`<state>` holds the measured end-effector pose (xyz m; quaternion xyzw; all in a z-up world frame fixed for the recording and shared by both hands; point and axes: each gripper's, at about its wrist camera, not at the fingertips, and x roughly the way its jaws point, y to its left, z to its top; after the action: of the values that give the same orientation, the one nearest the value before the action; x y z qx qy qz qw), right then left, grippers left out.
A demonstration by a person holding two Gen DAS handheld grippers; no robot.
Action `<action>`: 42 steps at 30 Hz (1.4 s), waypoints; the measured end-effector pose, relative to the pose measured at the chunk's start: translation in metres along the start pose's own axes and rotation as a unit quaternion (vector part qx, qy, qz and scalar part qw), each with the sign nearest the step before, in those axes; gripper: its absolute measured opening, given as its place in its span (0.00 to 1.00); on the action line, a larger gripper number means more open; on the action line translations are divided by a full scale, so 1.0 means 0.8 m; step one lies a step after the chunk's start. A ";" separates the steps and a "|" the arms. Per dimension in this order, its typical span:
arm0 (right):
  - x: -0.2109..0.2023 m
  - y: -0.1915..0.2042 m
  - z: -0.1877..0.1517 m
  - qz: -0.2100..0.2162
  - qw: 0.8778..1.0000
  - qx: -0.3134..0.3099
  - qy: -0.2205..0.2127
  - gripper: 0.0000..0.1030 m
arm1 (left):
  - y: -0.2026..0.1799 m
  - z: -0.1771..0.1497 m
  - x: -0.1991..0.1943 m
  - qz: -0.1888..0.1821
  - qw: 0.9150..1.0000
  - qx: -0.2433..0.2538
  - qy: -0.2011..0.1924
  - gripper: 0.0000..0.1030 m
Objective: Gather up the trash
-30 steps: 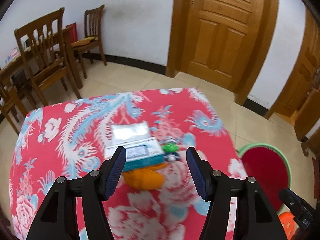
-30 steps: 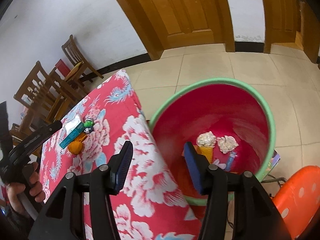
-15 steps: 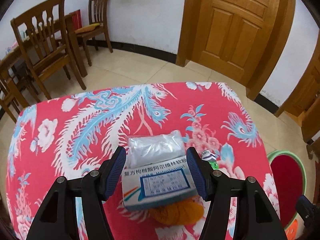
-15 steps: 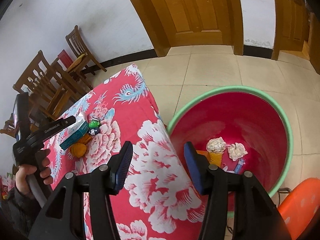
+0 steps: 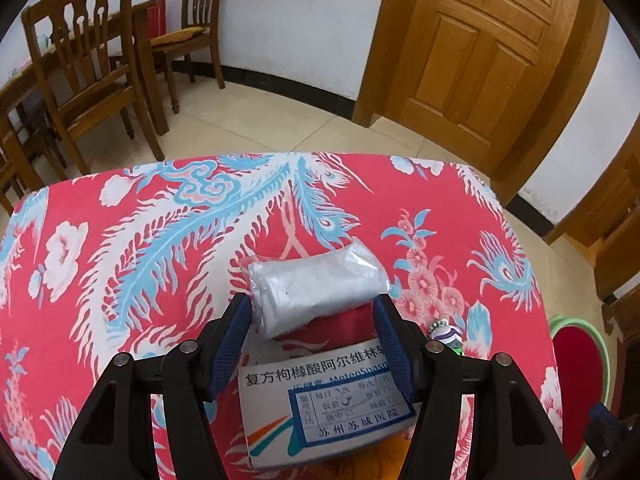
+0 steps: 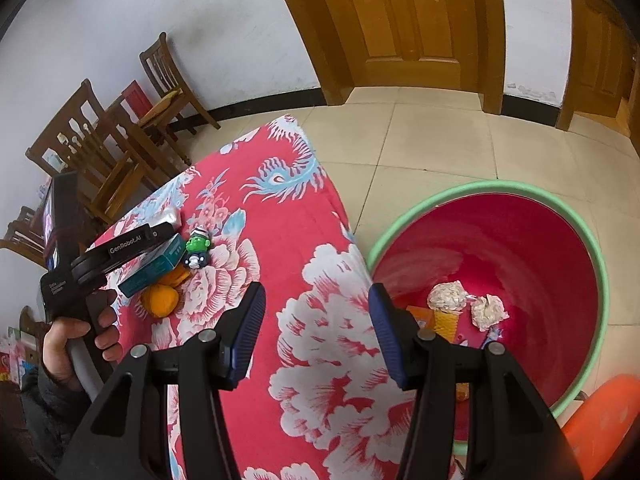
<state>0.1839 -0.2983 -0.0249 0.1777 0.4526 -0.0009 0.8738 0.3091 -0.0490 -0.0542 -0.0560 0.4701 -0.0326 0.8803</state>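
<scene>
1. On the table's red floral cloth (image 5: 160, 280), your left gripper (image 5: 312, 344) is spread wide, its blue pads on either side of a clear plastic packet (image 5: 316, 288) without pinching it.
2. Just below the packet lies a medicine box (image 5: 320, 412) with Chinese print, resting partly on an orange lump (image 6: 160, 300).
3. A small green toy figure (image 6: 198, 248) sits just right of the box.
4. Your right gripper (image 6: 316, 336) is also open and holds nothing, hanging over the cloth's edge beside the red bin (image 6: 520, 240).
5. Inside the bin lie two crumpled paper wads (image 6: 446, 296) and an orange cone (image 6: 446, 322).
</scene>
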 end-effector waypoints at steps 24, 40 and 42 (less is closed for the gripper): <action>0.030 0.050 0.010 0.025 0.999 -0.036 0.011 0.54 | 0.035 -0.024 -0.074 -0.007 0.998 -0.030 -0.062 0.24; 0.100 0.120 0.028 0.042 0.994 -0.093 0.036 0.54 | 0.082 -0.050 -0.102 0.005 0.992 -0.084 -0.094 0.24; 0.106 0.128 0.029 0.037 0.993 -0.102 0.035 0.52 | 0.086 -0.051 -0.103 0.003 0.992 -0.088 -0.095 0.24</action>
<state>0.2691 -0.1962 -0.0482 0.1039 0.4739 0.0841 0.8704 0.2296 0.0253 -0.0175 -0.1341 0.3853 0.0171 0.9128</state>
